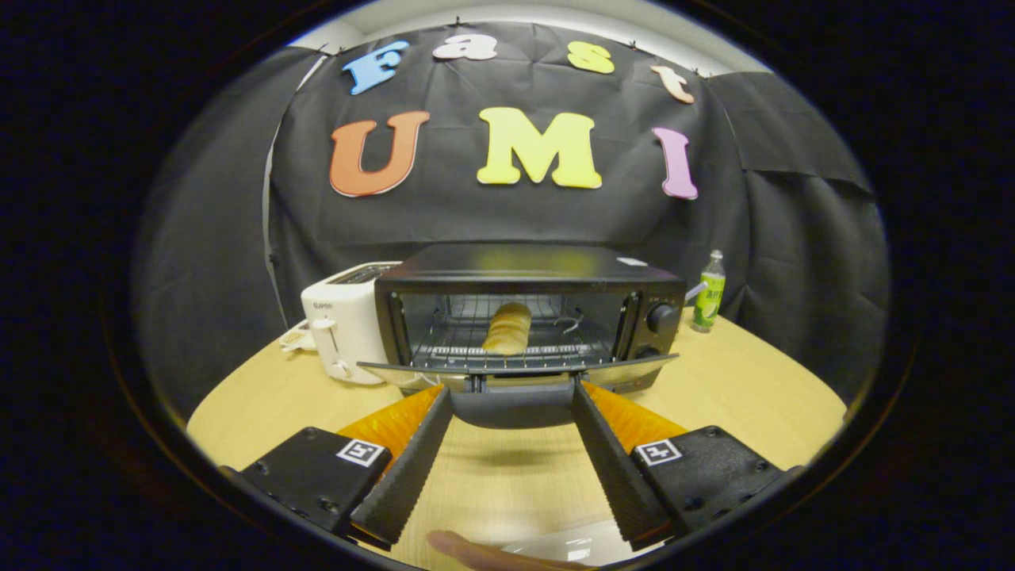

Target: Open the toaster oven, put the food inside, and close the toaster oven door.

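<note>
**A:** Status?

**B:** Food's in. The bread roll (507, 328) is lying on the wire rack (476, 349) inside the toaster oven (527, 317), about mid-rack. The door (515, 366) is down, roughly flat, so the last step is on: closing it.

**A:** Where's your gripper?

**B:** My gripper (511, 400) is right at the door's front lip. The dark door handle (514, 406) sits between my two fingertips. Fingers are spread wide, about the handle's length apart, and nothing is clamped. Can't tell if the tips actually touch the handle ends or just flank them; looks very close either way.

**A:** Next move?

**B:** My read: get under the handle or the door edge and swing it up on its hinge until it seats against the oven front. I'd follow an arc, not push straight, or the oven could slide back across the table (737, 381). A pinch isn't strictly needed; lifting from below should do.

**A:** Anything in the way?

**B:** No. A white toaster (342, 325) stands just beside the oven on its left, toward the table's back edge, and a green bottle (710, 300) is behind its right corner. Both are off the door's swing. There's a fingertip (476, 551) and a white plate (571, 547) at the table's near edge, below my fingers.
</note>
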`<action>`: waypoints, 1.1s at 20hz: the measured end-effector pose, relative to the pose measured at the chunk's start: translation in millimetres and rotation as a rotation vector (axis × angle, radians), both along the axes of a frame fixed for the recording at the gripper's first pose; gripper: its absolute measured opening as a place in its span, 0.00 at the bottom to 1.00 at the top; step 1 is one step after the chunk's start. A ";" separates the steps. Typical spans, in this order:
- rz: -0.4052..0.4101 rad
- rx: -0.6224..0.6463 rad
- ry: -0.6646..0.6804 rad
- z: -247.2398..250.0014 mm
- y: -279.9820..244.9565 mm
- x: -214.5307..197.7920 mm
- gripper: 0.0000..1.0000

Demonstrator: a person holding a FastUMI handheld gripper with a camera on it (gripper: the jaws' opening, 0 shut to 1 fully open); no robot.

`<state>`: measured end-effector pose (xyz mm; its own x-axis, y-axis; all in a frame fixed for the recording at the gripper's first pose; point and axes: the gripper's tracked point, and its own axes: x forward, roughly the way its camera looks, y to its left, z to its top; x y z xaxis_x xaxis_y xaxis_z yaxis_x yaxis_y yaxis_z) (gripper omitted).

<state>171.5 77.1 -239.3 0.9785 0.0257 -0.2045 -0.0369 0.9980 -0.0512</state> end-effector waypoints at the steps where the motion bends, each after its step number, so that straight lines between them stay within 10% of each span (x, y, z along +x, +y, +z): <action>1: 0.012 -0.009 -0.021 8.2 2.1 -3.0 1.00; 22: 0.024 0.069 -0.100 179.5 -47.7 -133.4 1.00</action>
<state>38.1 29.4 -59.8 0.9928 0.0600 -0.1032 -0.0590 0.9982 0.0134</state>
